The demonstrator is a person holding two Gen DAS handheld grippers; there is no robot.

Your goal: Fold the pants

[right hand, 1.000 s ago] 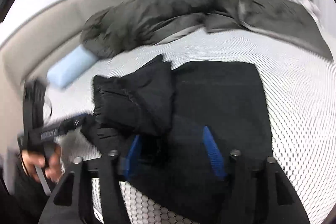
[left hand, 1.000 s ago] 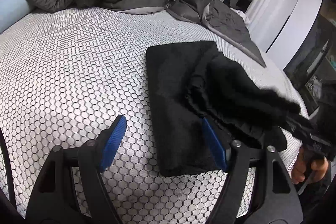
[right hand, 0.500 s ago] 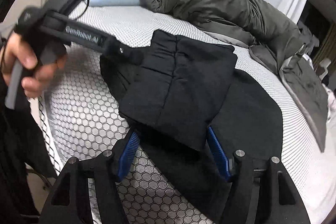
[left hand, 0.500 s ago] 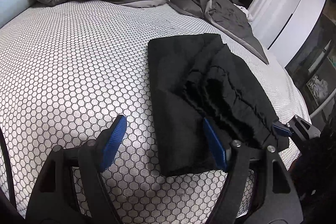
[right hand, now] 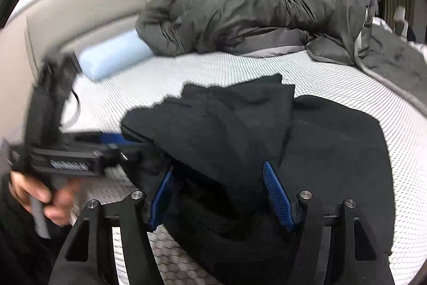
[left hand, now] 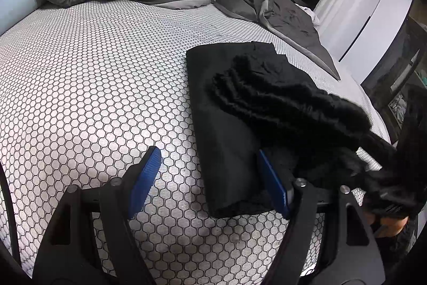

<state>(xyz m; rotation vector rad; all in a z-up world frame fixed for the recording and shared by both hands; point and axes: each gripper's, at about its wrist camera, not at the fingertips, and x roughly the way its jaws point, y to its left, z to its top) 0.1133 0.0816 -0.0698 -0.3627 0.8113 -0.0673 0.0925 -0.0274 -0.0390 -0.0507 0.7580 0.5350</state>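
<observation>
Pants (left hand: 229, 130): black, partly folded, lying on the honeycomb bed cover (left hand: 93, 87).
Left gripper (left hand: 210, 178): wide open, holding nothing.
Right gripper (right hand: 221, 191): open around bunched pants; grip unclear.

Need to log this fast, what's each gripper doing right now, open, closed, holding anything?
Left gripper: open, holding nothing, edge of the black pants between its fingers.
Right gripper: jaws apart around bunched pants; cannot tell if gripping.

Motion blurs the left gripper (right hand: 117, 143) and the hand (right hand: 40, 194) holding it; the pillow (left hand: 13, 4) is cut off at the picture's edge.
</observation>
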